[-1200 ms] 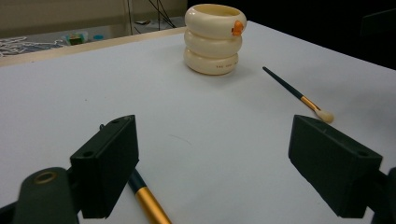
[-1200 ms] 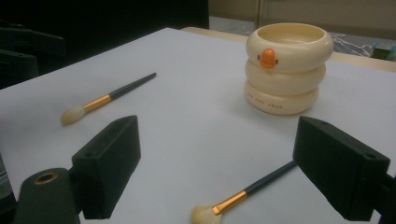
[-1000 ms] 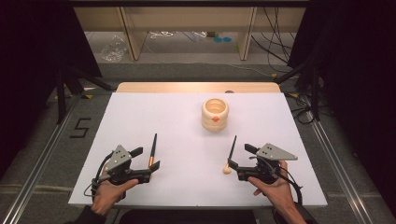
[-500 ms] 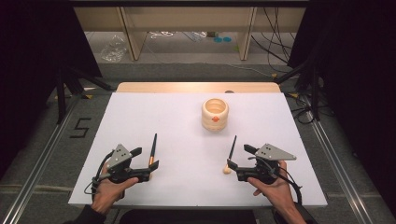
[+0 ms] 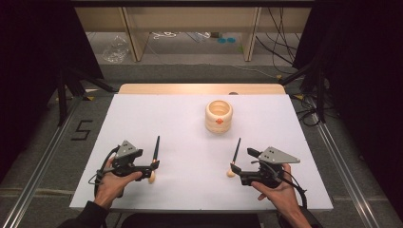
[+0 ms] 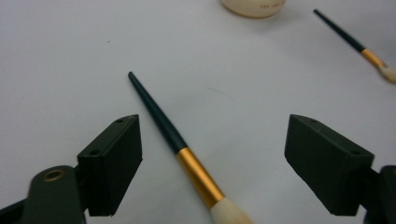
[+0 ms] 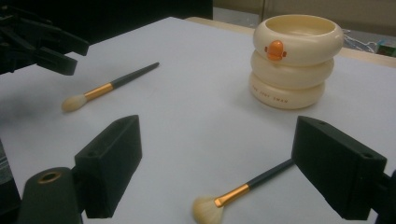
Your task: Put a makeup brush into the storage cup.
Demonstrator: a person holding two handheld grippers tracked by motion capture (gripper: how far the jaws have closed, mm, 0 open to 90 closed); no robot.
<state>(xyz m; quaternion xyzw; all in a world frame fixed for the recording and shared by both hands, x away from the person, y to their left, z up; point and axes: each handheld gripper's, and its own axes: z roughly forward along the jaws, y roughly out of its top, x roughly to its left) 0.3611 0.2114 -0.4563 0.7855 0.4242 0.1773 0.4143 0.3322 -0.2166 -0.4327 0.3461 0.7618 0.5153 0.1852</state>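
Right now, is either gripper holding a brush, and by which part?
Neither. The left gripper brackets a brush untouched, jaws closing; the right gripper stands open.

White tabletop (image 5: 190,118): cream ringed holder (image 5: 219,116) toward far edge; two makeup brushes (image 5: 154,159) (image 5: 234,158) near front edge.

Two makeup brushes (image 5: 155,158) (image 5: 235,157), one cream holder (image 5: 218,116), two claws (image 5: 153,164) (image 5: 241,167).

A cream ringed cup (image 5: 219,116) with an orange mark stands upright on the white table (image 5: 142,114).
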